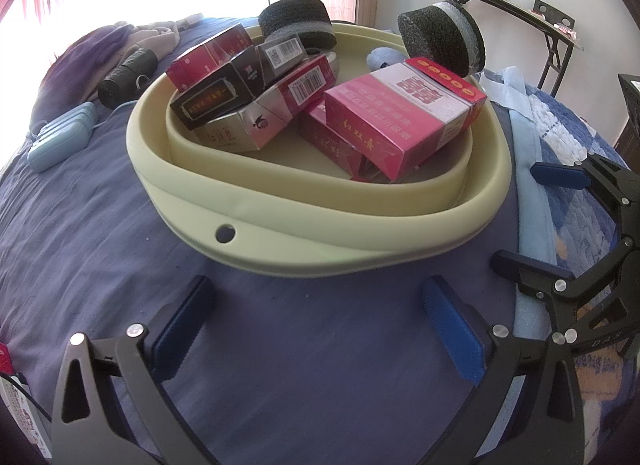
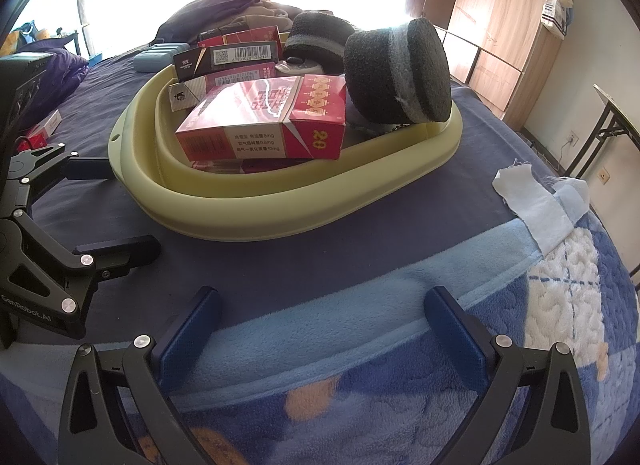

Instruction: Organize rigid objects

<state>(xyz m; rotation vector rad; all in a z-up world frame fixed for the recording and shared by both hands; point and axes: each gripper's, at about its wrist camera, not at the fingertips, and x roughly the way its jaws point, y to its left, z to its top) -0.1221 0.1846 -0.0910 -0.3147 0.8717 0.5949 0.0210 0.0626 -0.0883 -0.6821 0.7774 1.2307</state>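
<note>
Navy blue cotton bedsheet (image 1: 100, 225) covers the whole work surface, with a fluffy blue patterned blanket (image 2: 400, 345) along the right side. Sitting on the sheet is the pale green collapsible plastic basin (image 1: 280, 225), and honestly it looks pretty much loaded up already. Inside there's a heap of cardboard cigarette cartons: the big pink and red one (image 1: 408, 121) lies on top at the near right, a black one (image 1: 216, 93) leans over a silver-and-red one (image 1: 260, 117), more red ones underneath. Two round black foam pads (image 2: 400, 73) sit at the far rim, one tipped on edge.

Left gripper (image 1: 320, 329) is spread wide and empty, hovering over bare sheet just in front of the basin. Right gripper (image 2: 320, 333) is likewise wide apart, nothing in it, over the blanket edge.

What's left, I reckon: a small red-and-white box (image 2: 44, 129) lies on the sheet out left, well apart from the basin. Pale blue case (image 1: 64, 133) and dark roll (image 1: 128, 77) might count too, can't tell.
</note>
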